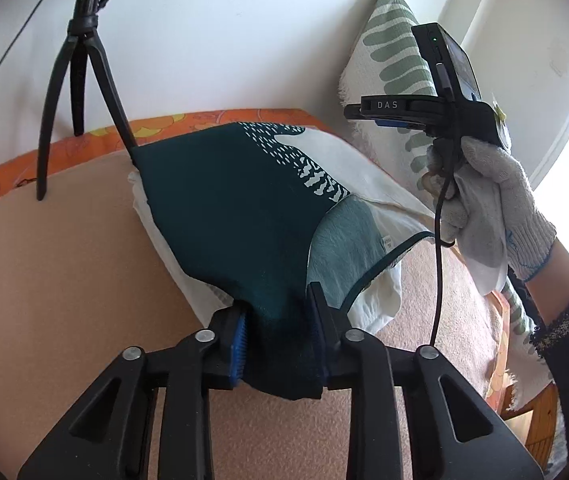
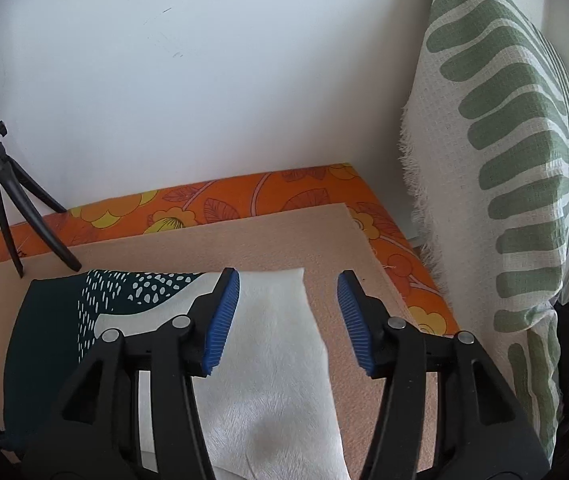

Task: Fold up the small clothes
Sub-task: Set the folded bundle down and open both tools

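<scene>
The left gripper (image 1: pixel 278 332) is clamped on the near edge of the dark teal garment (image 1: pixel 228 216), lifting that edge off the beige mat (image 1: pixel 44 280), probably to carry it over toward the far side for a fold. The garment lies in the middle of the mat, its white part (image 2: pixel 272 344) spread toward the right. The right gripper (image 2: pixel 288 320) hovers above that white part with its 2 blue pads (image 2: pixel 222 320) set apart and nothing between them; it likely waits to pin or take a corner. A black tripod (image 1: pixel 80 92) stands at the far left, 1 leg touching the garment's far corner, so it could snag a fold. A leaf-patterned cushion (image 2: pixel 504 184) leans against the wall on the right, beside the orange floral cloth (image 2: pixel 244 200).
</scene>
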Available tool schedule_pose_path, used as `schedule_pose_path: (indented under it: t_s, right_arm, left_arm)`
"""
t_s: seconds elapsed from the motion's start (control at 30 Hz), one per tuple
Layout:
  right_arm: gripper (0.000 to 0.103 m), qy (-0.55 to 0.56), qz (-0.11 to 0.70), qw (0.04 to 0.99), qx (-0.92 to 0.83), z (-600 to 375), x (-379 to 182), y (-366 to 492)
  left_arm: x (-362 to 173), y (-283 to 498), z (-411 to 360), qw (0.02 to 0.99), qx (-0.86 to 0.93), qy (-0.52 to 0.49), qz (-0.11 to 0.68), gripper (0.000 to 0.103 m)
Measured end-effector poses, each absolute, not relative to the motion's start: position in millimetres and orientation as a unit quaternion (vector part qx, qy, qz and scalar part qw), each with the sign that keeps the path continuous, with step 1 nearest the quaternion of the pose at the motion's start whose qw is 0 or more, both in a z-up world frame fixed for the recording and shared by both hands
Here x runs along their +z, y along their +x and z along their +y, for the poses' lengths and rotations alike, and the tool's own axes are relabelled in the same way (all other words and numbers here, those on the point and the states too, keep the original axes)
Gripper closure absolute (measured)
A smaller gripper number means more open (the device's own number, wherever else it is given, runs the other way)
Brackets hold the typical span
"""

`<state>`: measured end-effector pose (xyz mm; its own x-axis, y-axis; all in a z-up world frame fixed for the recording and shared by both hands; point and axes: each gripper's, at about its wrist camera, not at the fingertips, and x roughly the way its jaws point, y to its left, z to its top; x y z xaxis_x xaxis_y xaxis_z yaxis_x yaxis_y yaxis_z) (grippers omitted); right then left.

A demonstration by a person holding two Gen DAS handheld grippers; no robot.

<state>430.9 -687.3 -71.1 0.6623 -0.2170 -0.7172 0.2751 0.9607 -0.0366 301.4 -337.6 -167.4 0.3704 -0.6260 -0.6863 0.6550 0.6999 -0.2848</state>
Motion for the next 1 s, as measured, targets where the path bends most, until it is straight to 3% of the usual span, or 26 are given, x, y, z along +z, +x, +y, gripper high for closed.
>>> schedule_pose_path:
  t_s: [0.03,0.27,0.37,0.57,0.7,1.0]
  right_arm:
    - [0.049,0.048,0.386,0.911,-0.139,-691,-68,426]
    - [0.047,0.065,0.363,0.919,-0.136,-689,-33,389]
    - [0.042,0.058,0.356,0.922,-0.14,-679,-19,371]
    - [0.04,0.053,0.346,0.926,-0.141,-655,10,332]
    - [0.03,0.045,0.336,0.93,-0.143,-634,25,305]
    - [0.02,0.023,0.315,0.938,-0.139,-582,49,242]
  left_arm:
    - [-163,297,-334,0.832,-0.383,0.017,0.402,0.053]
    - [-135,280,-320,0.837,-0.391,0.027,0.382,0.05]
    - [-122,265,-310,0.845,-0.387,0.028,0.368,0.044]
    - [-90,231,-292,0.857,-0.383,0.036,0.342,0.037]
    - [-70,204,-276,0.871,-0.373,0.043,0.317,0.026]
    - [-36,150,-229,0.889,-0.36,0.04,0.279,0.025]
